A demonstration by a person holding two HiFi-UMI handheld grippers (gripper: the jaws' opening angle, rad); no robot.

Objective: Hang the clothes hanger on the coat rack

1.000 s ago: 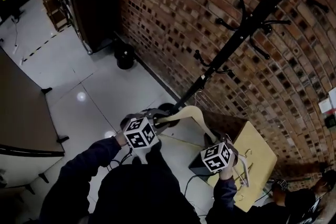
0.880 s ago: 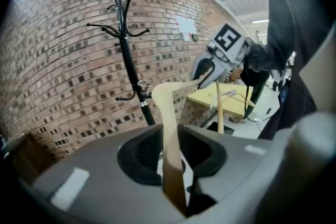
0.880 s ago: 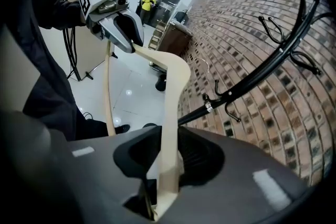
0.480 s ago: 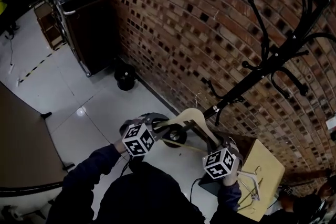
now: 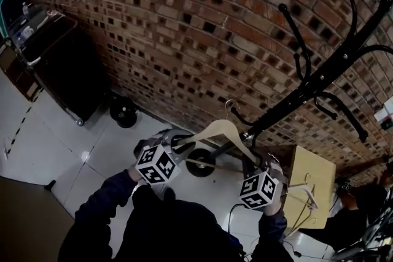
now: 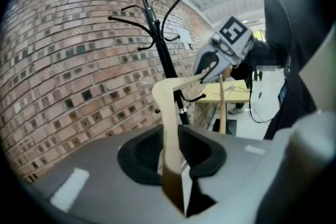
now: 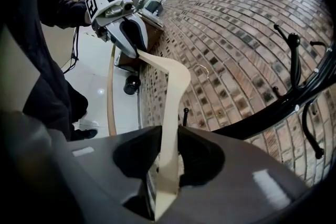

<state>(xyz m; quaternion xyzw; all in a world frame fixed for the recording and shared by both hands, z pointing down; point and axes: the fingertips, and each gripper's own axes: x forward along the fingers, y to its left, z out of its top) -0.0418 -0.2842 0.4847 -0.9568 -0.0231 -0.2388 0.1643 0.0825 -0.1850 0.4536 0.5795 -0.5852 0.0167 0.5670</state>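
A pale wooden clothes hanger (image 5: 222, 128) with a wire hook (image 5: 230, 106) is held level by its two ends. My left gripper (image 5: 175, 144) is shut on its left arm (image 6: 169, 123). The right gripper (image 5: 262, 162) is shut on the right arm (image 7: 170, 134). The black coat rack (image 5: 319, 80) leans across the right of the head view in front of the brick wall, with curved pegs up its pole. The hook hangs just left of a low peg (image 5: 245, 121), apart from it. Each gripper view shows the other gripper (image 6: 218, 55) (image 7: 123, 23) at the hanger's far end.
A dark cabinet (image 5: 58, 64) stands at the left by the brick wall, with a round black bin (image 5: 124, 112) beside it. Below right is a wooden table (image 5: 319, 172) bearing wire hangers (image 5: 304, 190). A person sits at the far right (image 5: 362, 205).
Both grippers have carried the hanger up and toward the wall. The hook has come close to the rack's low peg. The head view has swung from the floor to the wall.
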